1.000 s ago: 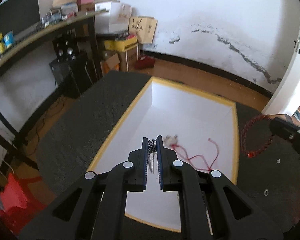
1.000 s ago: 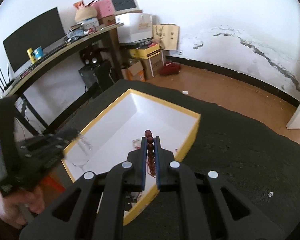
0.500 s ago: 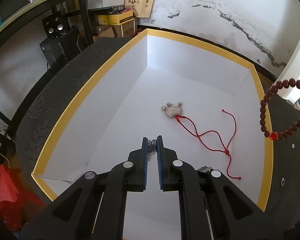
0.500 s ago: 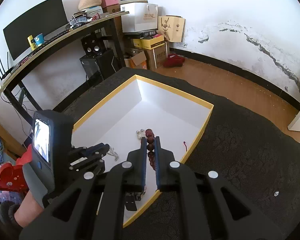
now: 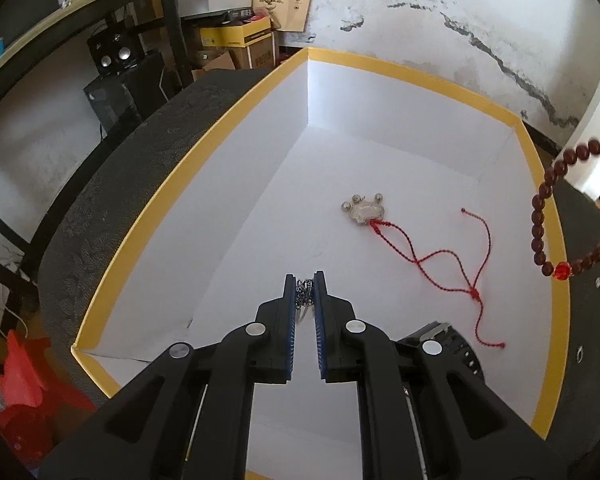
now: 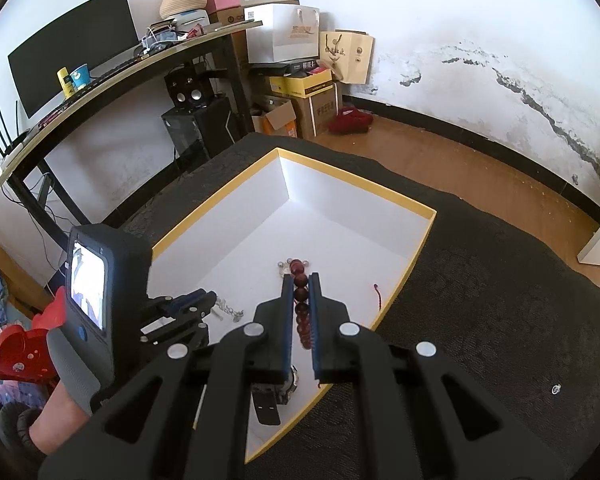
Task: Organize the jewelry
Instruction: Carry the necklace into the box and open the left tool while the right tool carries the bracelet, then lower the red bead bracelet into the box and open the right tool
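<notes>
A white box with a yellow rim (image 5: 204, 168) (image 6: 412, 256) sits on a dark cloth. My left gripper (image 5: 305, 280) is shut on a silver chain (image 5: 303, 294) and holds it low inside the box; the chain also shows in the right wrist view (image 6: 228, 311). My right gripper (image 6: 300, 280) is shut on a dark red bead bracelet (image 6: 300, 300) above the box's right edge; the bracelet also shows in the left wrist view (image 5: 540, 236). A silver pendant (image 5: 363, 210) on a red cord (image 5: 440, 256) lies on the box floor.
A black watch (image 5: 440, 334) (image 6: 274, 396) lies in the box's near part. Small studs (image 6: 555, 389) (image 5: 579, 354) lie on the dark cloth. A desk (image 6: 112, 76), a speaker (image 6: 188, 94) and cardboard boxes (image 6: 308, 92) stand at the back left.
My left gripper moved forward and down into the box with the chain. My right gripper came closer over the box's right edge with the bracelet.
</notes>
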